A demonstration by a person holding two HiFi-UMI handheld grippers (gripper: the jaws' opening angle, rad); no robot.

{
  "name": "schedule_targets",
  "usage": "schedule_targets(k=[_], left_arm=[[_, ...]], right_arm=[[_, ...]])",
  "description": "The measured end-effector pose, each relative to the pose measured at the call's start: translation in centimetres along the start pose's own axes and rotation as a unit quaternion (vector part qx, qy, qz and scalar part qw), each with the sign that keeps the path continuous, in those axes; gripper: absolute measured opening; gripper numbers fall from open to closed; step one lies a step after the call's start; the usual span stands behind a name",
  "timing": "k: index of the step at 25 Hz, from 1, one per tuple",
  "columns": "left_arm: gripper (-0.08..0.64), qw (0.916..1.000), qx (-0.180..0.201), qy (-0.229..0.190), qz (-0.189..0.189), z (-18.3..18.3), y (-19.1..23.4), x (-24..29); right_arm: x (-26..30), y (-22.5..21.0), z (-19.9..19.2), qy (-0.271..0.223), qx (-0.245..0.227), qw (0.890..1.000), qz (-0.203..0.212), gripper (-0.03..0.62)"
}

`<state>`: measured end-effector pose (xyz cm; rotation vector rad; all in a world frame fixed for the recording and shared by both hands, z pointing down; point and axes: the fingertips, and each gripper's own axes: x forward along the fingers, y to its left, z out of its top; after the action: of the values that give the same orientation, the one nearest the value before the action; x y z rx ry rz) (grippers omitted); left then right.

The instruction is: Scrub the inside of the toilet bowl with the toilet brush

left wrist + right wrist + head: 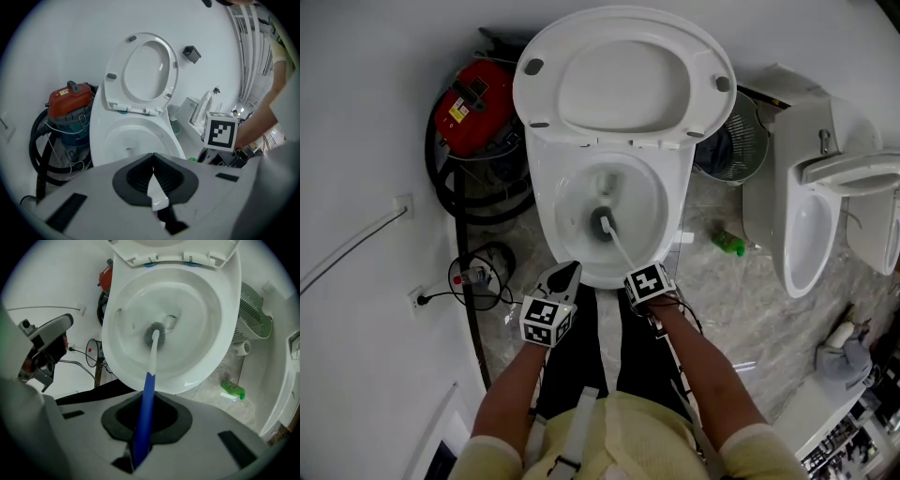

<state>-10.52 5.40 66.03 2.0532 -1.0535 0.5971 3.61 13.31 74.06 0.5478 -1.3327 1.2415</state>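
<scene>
Scrubbing is under way: our right gripper [142, 420], jaws clamped on the brush [153, 352] handle, sets bristles at the bowl [199, 319] bottom; left gripper [153, 173] hangs closed, empty. Next, we judge, sweep the walls.

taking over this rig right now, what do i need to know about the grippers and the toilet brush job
Right gripper: shut on the blue handle of the toilet brush.
Left gripper: jaws together, empty, held in front of the bowl's rim.
Things: the seat and lid are up. The brush head sits at the bottom of the toilet bowl, near the drain.
Done: brush picked up and in the bowl. How much has been scrubbed cannot be told.
Left: probably work the brush around the bowl walls and up under the rim.
</scene>
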Motion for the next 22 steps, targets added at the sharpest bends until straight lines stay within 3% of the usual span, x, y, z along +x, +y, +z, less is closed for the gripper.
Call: schedule_targets(k=[10,22], left_arm=[[0.012,0.9999,-0.010,-0.001,0.009,0.4,1.1,0.1],[0.011,0.9996,-0.012,-0.006,0.025,1.1,2.2,0.2]], right_arm=[[0.0,3.5,2.5,-0.022,0.011,0.999,0.043,0.051],[-1.5,3.6,6.3,-0.067,0.011,0.997,0.038,0.051]])
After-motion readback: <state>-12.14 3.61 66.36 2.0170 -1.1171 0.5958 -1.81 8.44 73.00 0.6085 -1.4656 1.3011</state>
